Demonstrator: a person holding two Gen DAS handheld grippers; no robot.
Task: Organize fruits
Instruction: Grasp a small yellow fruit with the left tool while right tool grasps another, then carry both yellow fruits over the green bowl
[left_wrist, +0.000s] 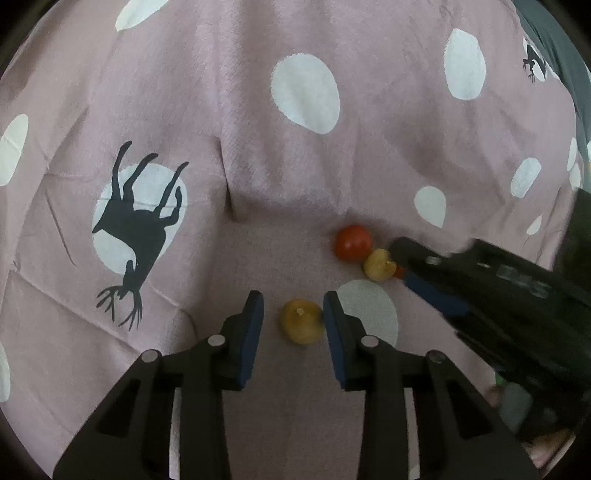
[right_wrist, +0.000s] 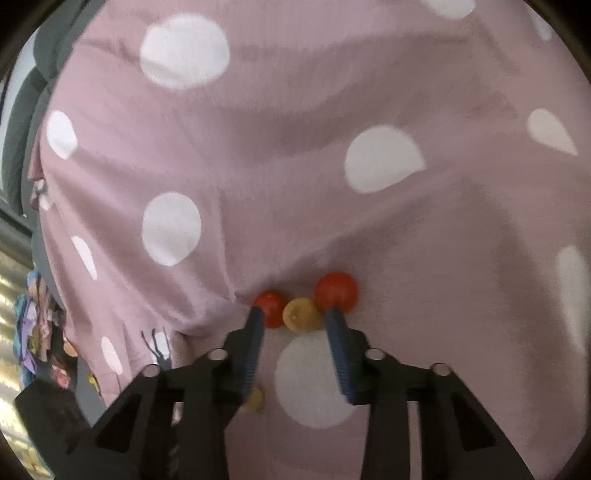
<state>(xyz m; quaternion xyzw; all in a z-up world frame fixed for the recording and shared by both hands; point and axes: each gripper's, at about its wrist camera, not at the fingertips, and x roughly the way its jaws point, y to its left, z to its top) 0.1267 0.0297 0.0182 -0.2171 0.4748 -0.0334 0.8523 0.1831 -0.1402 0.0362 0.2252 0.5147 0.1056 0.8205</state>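
While the left gripper brackets a yellow fruit on the pink cloth, only one pad touches it — jaws apart. The right gripper stands likewise unclamped around a second yellow fruit, wedged between two red fruits.

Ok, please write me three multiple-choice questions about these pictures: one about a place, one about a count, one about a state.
1. The yellow fruit nearest the left tool lies: A between its fingers; B on the deer print; C in a bowl.
2. Red fruits in the right wrist view: A one; B two; C four.
3. Those red fruits are: A stacked; B lifted by a tool; C resting on the pink cloth.
Answers: A, a finger stands on each side of it; B, one on each side of a second yellow fruit; C, both sit on the fabric.
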